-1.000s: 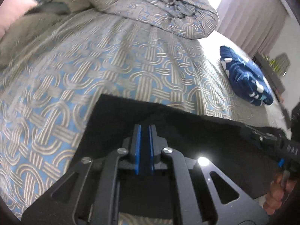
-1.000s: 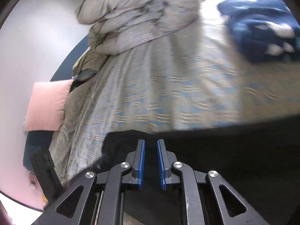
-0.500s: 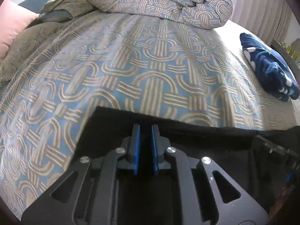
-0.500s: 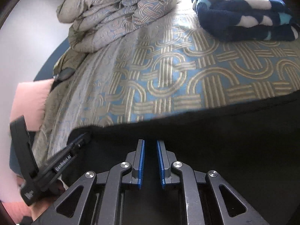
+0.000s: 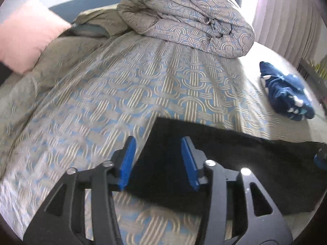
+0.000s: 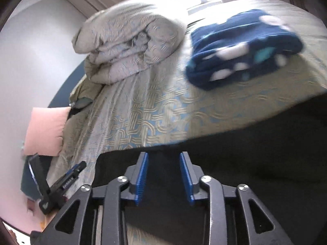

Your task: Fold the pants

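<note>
The black pants [image 5: 214,157] lie spread flat across the patterned bedspread [image 5: 126,94]. In the left wrist view my left gripper [image 5: 157,140] hovers over the pants' left edge. Its jaws are opening, and the blue pads stand apart and press on nothing. In the right wrist view my right gripper [image 6: 163,156] hangs over the black pants [image 6: 245,155]. Its jaws are opening too, clear of the cloth. The left gripper [image 6: 58,164] shows at the lower left of that view.
A rolled duvet [image 5: 188,16] lies at the head of the bed, with a pink pillow [image 5: 26,34] to its left. A folded navy blanket [image 5: 286,94] sits near the right side. Curtains [image 5: 286,20] hang beyond it.
Both grippers were shut on the pants' far edge. Both have now opened, let go and drawn back upward. The pants lie flat on the bed.
</note>
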